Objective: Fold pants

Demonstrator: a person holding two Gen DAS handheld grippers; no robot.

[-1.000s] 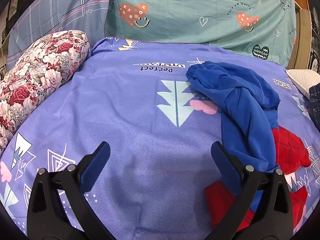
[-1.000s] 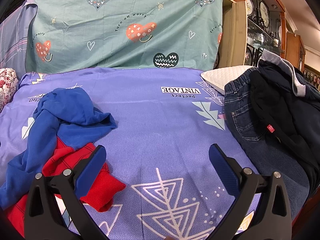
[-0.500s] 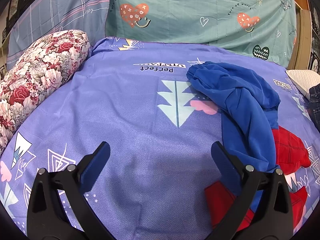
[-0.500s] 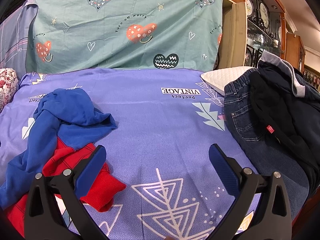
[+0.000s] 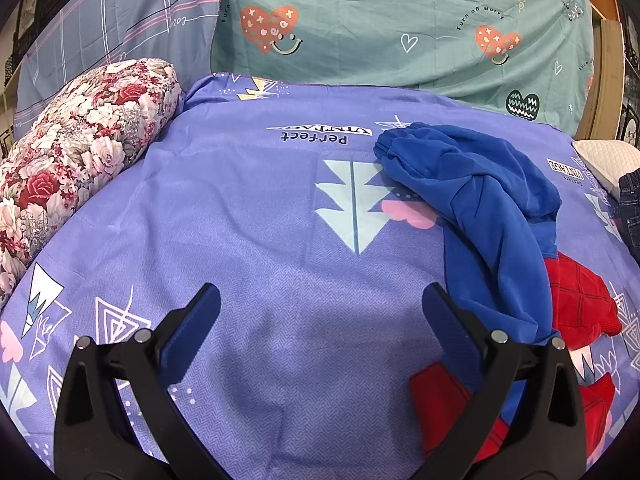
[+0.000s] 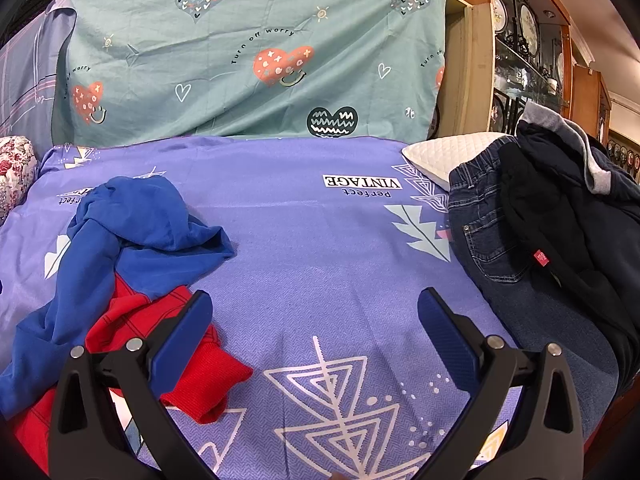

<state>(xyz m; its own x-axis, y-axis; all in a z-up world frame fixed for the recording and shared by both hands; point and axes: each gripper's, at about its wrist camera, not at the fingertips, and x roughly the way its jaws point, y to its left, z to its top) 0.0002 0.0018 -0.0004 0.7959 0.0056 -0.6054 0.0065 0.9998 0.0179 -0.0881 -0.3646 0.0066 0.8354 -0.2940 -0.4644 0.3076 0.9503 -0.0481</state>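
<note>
Crumpled blue and red pants (image 5: 496,216) lie in a heap on the purple bedsheet (image 5: 256,216), at the right of the left wrist view and at the left of the right wrist view (image 6: 132,240). My left gripper (image 5: 320,312) is open and empty above bare sheet, its right finger close to the pants' blue edge. My right gripper (image 6: 314,316) is open and empty, its left finger over the red part of the pants.
A floral pillow (image 5: 76,152) lies at the bed's left edge. Dark jeans (image 6: 500,240) and a black jacket (image 6: 568,220) are piled at the right edge beside a white pillow (image 6: 444,156). A teal heart-print cloth (image 6: 248,60) hangs behind the bed.
</note>
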